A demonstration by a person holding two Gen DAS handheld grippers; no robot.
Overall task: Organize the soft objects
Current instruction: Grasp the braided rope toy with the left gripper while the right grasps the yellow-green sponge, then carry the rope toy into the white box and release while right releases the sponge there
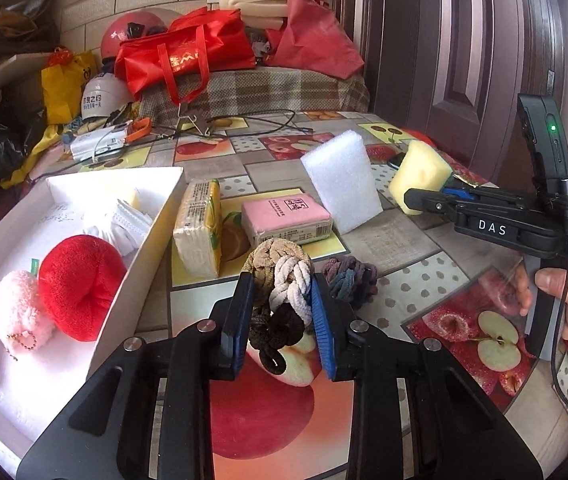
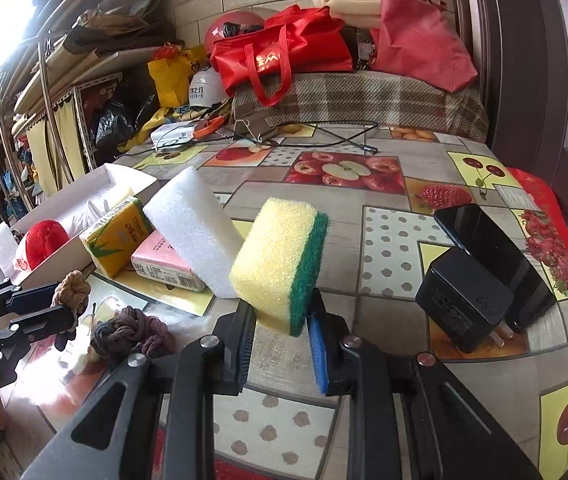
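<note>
Your left gripper (image 1: 282,312) pinches the braided tan, white and brown hair ties (image 1: 282,292), hiding their lower loops; your right gripper (image 2: 280,332) clamps the yellow-green sponge (image 2: 280,260).

A lived-in home storage corner. The worktop (image 2: 387,240) wears a fruit-print oilcloth; at 12 o'clock, red shopping bags (image 2: 284,48) and helmets (image 2: 204,86) pile on a plaid-covered bench (image 2: 363,96) against a tiled wall. At 9 o'clock stand cluttered metal shelves (image 2: 64,92); at 2 o'clock, a panelled door (image 1: 463,40).
</note>
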